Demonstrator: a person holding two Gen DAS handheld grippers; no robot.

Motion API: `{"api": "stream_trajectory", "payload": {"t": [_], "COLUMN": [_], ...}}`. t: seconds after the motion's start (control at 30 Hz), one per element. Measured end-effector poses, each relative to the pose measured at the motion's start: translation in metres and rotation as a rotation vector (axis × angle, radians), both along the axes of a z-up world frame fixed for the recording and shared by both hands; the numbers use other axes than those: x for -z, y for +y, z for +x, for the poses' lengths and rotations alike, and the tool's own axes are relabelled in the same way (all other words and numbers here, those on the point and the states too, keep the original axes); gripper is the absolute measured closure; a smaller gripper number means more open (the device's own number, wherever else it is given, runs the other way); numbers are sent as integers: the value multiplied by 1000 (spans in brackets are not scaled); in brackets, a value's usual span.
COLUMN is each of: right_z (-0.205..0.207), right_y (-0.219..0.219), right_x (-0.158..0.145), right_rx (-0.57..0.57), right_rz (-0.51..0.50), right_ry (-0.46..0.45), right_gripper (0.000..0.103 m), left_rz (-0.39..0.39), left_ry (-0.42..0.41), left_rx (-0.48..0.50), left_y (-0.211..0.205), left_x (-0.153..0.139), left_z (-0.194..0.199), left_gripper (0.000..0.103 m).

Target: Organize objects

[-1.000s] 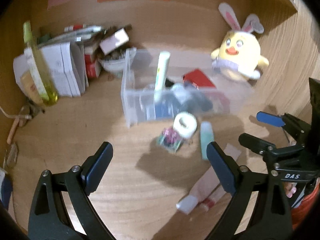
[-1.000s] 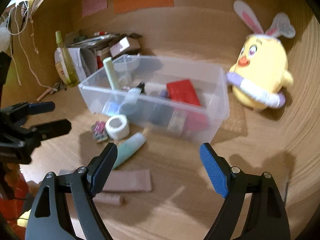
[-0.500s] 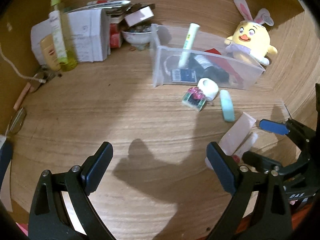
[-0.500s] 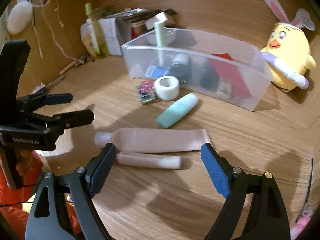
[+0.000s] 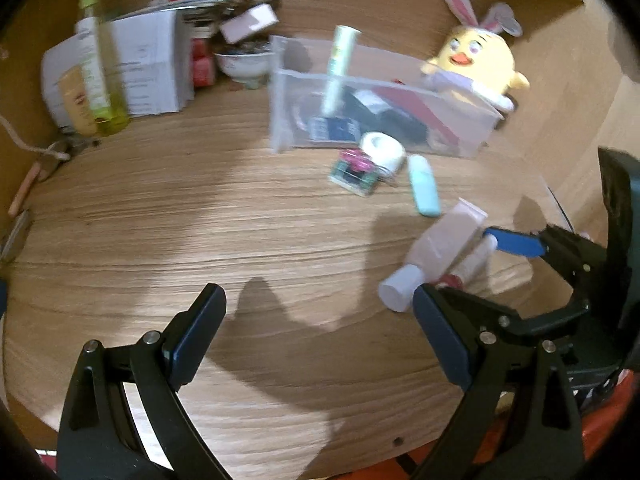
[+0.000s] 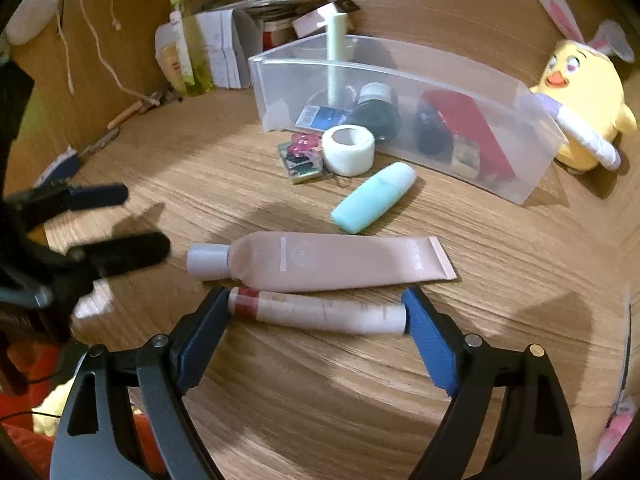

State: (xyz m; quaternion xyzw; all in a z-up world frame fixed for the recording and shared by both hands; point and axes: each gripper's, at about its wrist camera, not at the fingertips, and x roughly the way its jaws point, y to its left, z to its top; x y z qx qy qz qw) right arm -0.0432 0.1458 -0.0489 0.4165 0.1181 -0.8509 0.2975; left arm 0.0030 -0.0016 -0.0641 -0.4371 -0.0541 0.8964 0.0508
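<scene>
Wooden table (image 6: 500, 240) — right claw (image 6: 316, 316) spread, seemingly touching the crosswise white tube (image 6: 320, 312) endwise.

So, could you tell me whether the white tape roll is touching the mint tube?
Apart: the right wrist view shows bare wood between the white tape roll and the mint tube.

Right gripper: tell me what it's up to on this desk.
A person is tidying loose toiletries into the clear bin. The right gripper is open, its fingers straddling the two ends of the small white tube with a red cap, not yet closed on it. The larger pink tube lies just beyond, with the mint bottle and tape roll nearer the bin. The left gripper is open and empty above bare wood.
</scene>
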Motion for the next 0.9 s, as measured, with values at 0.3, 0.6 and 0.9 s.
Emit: {"api": "stream_trajectory", "payload": {"t": [0.3,0.6,0.9], "right_z": [-7,-18,-19], "right_y": [50,82,79], "right_x": [-7,-21,-21], "right_rx": [134,217,202], "right_rz": [-43,-89,-100], "right_ry": [3,30,34], "right_gripper": [20,20,20], "left_rz": [-9,-27,9], "left_ry": [-19,21,25], "left_rx": [98,121,192], "left_y": [32,44,53], "left_x": [10,10,7], "left_z": [-22,-25,-16], "left_gripper": [8,44,83]}}
